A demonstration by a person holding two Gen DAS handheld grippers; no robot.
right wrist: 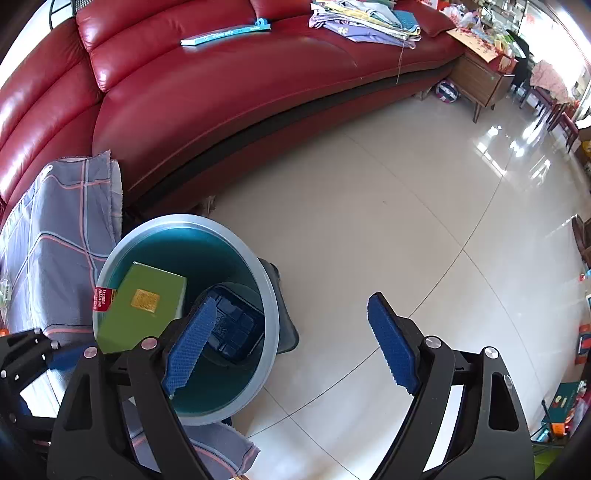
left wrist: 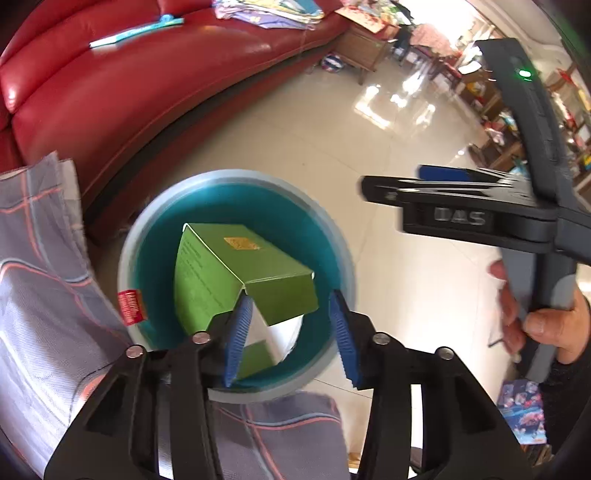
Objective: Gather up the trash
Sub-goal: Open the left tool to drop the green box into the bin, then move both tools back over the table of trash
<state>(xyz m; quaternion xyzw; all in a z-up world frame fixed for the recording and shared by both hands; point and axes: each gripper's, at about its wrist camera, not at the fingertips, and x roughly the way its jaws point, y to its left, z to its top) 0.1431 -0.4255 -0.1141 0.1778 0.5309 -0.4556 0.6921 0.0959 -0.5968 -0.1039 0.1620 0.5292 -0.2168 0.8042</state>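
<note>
A round bin [left wrist: 236, 176] with a teal inside and a pale rim stands on the floor beside the sofa. A green carton [left wrist: 221, 273] lies tilted in it, its open white end up toward me. My left gripper [left wrist: 291, 336] hangs right over the bin with its blue pads apart. The left pad overlaps the carton's flap in the picture and the right pad is clear of it. In the right wrist view the carton [right wrist: 144, 310] leans on the bin's [right wrist: 184, 220] left wall beside a dark blue tray [right wrist: 236, 325]. My right gripper [right wrist: 291, 343] is open and holds nothing, over the bin's right rim and the tiles.
A red leather sofa [right wrist: 229, 96] curves behind the bin, with a thin book [right wrist: 225, 33] and a pile of clothes [right wrist: 365, 22] on it. A grey checked cloth [right wrist: 62, 229] lies left of and under the bin. Pale tiles [right wrist: 388, 206] stretch to the right. A hand [left wrist: 543, 325] holds the right gripper [left wrist: 391, 182].
</note>
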